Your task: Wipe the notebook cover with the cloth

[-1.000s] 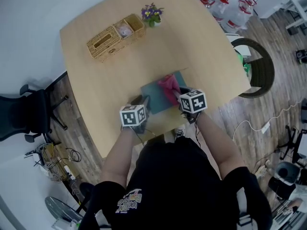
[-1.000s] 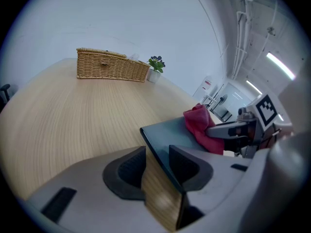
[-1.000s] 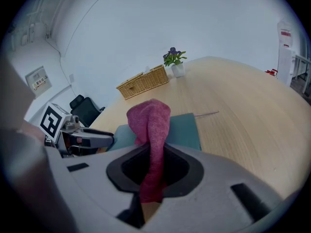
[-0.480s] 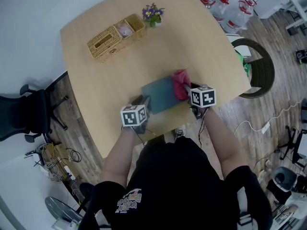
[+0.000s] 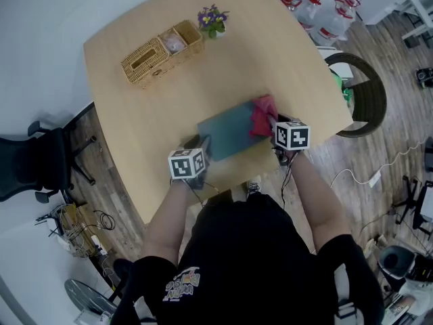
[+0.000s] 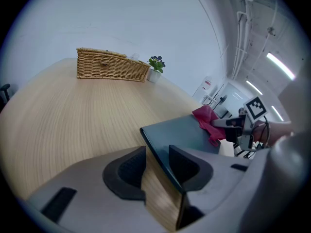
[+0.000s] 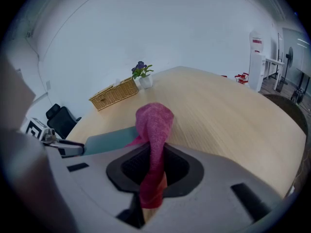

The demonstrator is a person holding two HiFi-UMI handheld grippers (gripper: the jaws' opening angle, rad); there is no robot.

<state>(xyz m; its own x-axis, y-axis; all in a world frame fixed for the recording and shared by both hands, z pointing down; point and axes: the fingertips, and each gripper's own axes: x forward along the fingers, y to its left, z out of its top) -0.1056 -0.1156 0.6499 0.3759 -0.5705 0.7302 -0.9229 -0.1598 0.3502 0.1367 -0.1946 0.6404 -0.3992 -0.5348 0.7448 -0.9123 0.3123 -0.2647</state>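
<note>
Head view first: a teal notebook (image 5: 226,133) lies on the pale wood worktop (image 5: 237,53), close to the near edge. The left gripper (image 5: 203,145) is at the notebook's near left corner. The right gripper (image 5: 273,124) holds a pink cloth (image 5: 262,114) on the far right end of the cover, with a bit of it hanging over the edge. Further back on the worktop there's a wicker basket (image 5: 161,51) and a small potted plant (image 5: 214,20), well apart from the notebook.

Left gripper view: its fingers (image 6: 127,171) are pinching the notebook's corner, with the edge running right between them. The rest of the cover stretches away, and the cloth is bunched at the far end under the right gripper.

Right gripper view: these fingers (image 7: 180,169) are squeezed on the cloth, which sticks up out of them in a rounded hump. The notebook shows just behind it to the left, flat on the worktop, with the left gripper at its far end. The basket and plant sit in the background near the wall.
</note>
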